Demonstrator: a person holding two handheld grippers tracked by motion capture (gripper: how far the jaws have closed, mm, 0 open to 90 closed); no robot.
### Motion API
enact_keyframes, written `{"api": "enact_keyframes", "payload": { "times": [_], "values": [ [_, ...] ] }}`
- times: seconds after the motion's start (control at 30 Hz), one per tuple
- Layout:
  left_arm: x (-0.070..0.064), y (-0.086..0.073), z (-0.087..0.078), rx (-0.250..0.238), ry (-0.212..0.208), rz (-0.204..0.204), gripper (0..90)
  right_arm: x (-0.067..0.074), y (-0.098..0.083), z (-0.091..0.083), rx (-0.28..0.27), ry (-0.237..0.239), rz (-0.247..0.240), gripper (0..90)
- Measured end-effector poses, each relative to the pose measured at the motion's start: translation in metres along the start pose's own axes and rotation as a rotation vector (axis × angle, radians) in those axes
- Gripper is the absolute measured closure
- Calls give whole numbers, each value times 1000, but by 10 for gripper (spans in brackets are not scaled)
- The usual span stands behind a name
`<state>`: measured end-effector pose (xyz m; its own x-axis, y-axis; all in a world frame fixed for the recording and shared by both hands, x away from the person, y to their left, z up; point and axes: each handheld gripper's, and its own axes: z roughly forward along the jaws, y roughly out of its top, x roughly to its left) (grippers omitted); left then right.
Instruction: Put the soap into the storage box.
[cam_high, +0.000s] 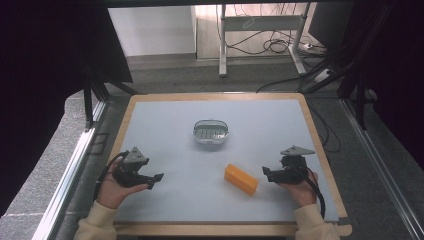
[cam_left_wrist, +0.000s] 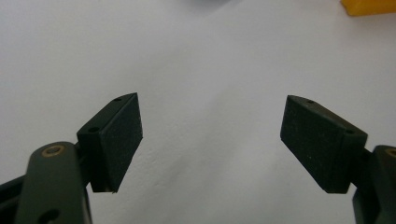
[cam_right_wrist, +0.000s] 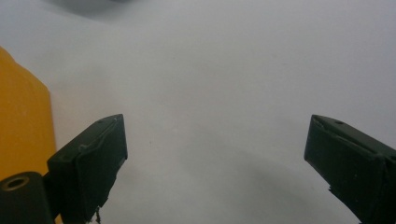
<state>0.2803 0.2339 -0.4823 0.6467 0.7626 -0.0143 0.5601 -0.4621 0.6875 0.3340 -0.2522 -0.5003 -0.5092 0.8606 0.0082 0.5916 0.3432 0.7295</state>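
The orange block (cam_high: 241, 179) lies flat on the pale mat (cam_high: 165, 125), front right of centre, just beside the right gripper (cam_high: 266, 173) and well apart from the left gripper (cam_high: 158, 178). Both grippers have their jaws spread wide with nothing between them, resting low near the front edge. The likely trouble: the right gripper sits so close to the block's end that a sideways approach could shove it along the smooth mat instead of straddling it, or the block could twist if the pads catch it off-centre on its long body. A push could also send it toward the oval dish (cam_high: 211, 132) behind it, near mid-mat. The mat covers a wooden table (cam_high: 317, 140); beyond it are grey floor, a metal frame's legs and loose cables, with dark curtains at both sides.
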Motion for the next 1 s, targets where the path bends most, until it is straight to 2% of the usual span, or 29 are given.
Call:
{"api": "enact_keyframes", "payload": {
  "times": [0.1, 0.37, 0.7, 0.83, 1.0],
  "values": [
    [-2, 1, 1, 2, -1, 5, 207, -5, 1, -5, -30, -1, 29, 70],
    [2, -1, 3, 16, -4, -9, 207, -10, -1, -5, -32, 4, 45, 100],
    [1, -1, 3, 27, -11, -5, 206, -10, -2, -8, -24, 0, 36, 102],
    [3, -1, 2, 20, -7, -14, 207, -14, -1, -11, -64, -17, 42, 102],
    [3, -1, 1, 20, -7, -14, 207, -15, -1, -13, -68, -5, 47, 102]
  ]
}}
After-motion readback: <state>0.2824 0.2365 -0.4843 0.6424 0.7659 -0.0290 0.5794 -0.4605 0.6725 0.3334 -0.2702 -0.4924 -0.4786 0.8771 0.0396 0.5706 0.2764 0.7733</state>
